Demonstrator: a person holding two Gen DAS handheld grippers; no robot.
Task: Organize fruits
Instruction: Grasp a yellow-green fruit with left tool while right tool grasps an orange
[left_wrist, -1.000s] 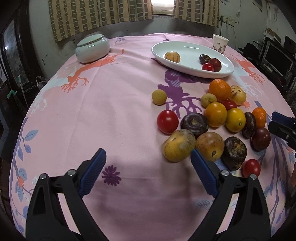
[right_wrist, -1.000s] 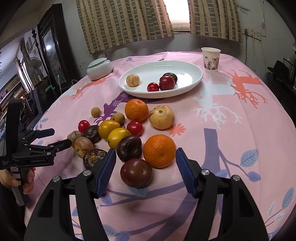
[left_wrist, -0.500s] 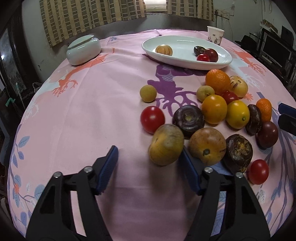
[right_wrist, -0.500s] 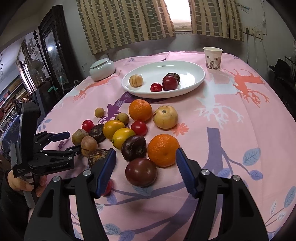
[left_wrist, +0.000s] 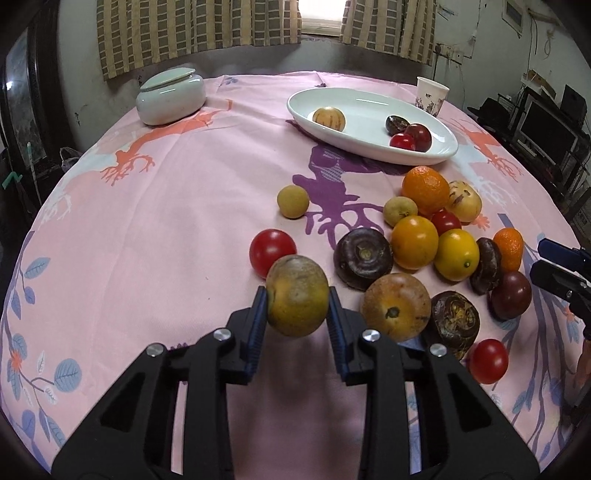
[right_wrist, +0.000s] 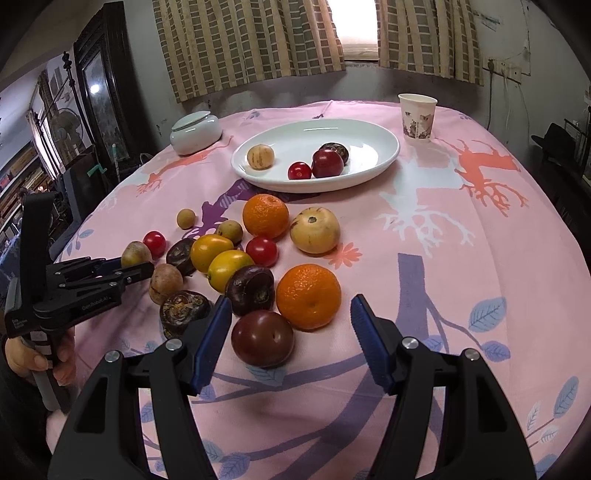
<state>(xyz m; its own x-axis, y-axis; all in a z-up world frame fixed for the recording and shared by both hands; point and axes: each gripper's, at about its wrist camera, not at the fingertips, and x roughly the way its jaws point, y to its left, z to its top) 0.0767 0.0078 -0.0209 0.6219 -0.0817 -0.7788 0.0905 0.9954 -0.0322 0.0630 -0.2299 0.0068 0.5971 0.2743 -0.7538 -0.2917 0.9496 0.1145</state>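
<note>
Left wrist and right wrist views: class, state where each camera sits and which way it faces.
Left wrist: on the left gripper, facing down its fingers, jaws closing on a yellow-brown fruit.
Right wrist: on the right gripper, jaws open over a dark plum; a hand shows.
Shared: the white oval plate.

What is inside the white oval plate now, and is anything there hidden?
The white oval plate holds a striped yellow fruit, a small red tomato, a dark red plum and a dark purple fruit, partly covered by the plum.
</note>
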